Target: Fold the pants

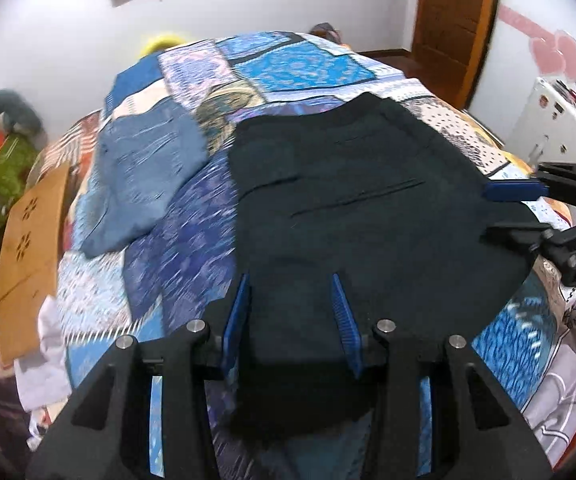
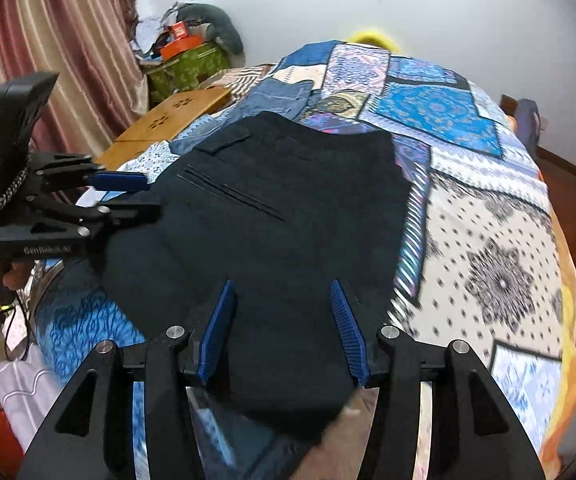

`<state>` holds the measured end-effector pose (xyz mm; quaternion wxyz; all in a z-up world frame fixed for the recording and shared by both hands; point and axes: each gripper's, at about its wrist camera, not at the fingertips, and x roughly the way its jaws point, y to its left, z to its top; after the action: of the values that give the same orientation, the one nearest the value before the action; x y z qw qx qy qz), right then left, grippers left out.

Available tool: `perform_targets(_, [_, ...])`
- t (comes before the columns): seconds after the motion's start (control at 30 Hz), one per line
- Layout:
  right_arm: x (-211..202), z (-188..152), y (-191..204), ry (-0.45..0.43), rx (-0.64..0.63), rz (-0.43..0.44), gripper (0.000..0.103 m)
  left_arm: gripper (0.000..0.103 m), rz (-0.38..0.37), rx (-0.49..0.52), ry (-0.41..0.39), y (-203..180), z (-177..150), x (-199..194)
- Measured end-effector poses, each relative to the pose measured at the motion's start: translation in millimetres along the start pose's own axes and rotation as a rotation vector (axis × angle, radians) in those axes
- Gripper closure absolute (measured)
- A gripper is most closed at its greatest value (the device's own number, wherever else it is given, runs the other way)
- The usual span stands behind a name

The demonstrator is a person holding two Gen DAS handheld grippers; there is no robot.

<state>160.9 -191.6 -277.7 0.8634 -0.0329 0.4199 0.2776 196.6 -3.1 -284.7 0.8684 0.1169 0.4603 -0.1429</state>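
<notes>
Patchwork bedspread (image 1: 191, 240), blue and patterned, bears dark folded pants (image 1: 348, 200) ahead of both tongs: left gripper (image 1: 292, 280) and right gripper (image 2: 283, 284) stand apart, gripping nothing.

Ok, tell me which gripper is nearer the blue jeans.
Left. The left gripper is over the black pants on the side facing the blue jeans; the right gripper is at the pants' opposite side, with the pants between it and the jeans.
</notes>
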Motion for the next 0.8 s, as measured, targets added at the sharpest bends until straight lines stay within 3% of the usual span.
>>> perform_targets(0.13, [-12.6, -11.4, -7.0, -0.007, 0.022, -0.058, 0.056, 0.053, 0.060, -0.035, 0.003, 17.1, -20.0, -8.4])
perform_targets(0.23, [-18.5, -22.1, -20.5, 0.000, 0.085, -0.035, 0.051, 0.053, 0.109, -0.053, 0.014, 28.4, -35.2, -9.8])
perform_targets(0.33, [-22.3, -29.9, -28.1, 0.009, 0.096, -0.062, 0.050, 0.054, 0.184, -0.055, 0.080, 42.1, -49.9, -1.8])
perform_targets(0.47, [-33.5, -26.6, -37.7, 0.006, 0.138, -0.082, 0.050, 0.054, 0.166, -0.148, 0.104, 70.1, -51.2, -4.3])
perform_targets(0.57, [-43.7, -20.0, -38.3, -0.024, 0.131, -0.113, 0.047, 0.053, 0.131, -0.194, 0.048, 80.8, -36.7, -20.4])
perform_targets(0.63, [-48.3, -10.8, -37.9, -0.053, 0.131, -0.108, 0.046, 0.048, 0.103, -0.197, 0.010, 79.6, -23.0, -30.3])
perform_targets(0.7, [-48.6, 0.0, -37.5, -0.081, 0.139, -0.106, 0.036, 0.036, 0.070, -0.185, -0.028, 71.6, -7.2, -37.5])
perform_targets(0.8, [-39.3, 9.8, -39.3, -0.099, 0.146, -0.101, 0.027, 0.027, 0.022, -0.143, -0.063, 54.0, 15.7, -35.5])
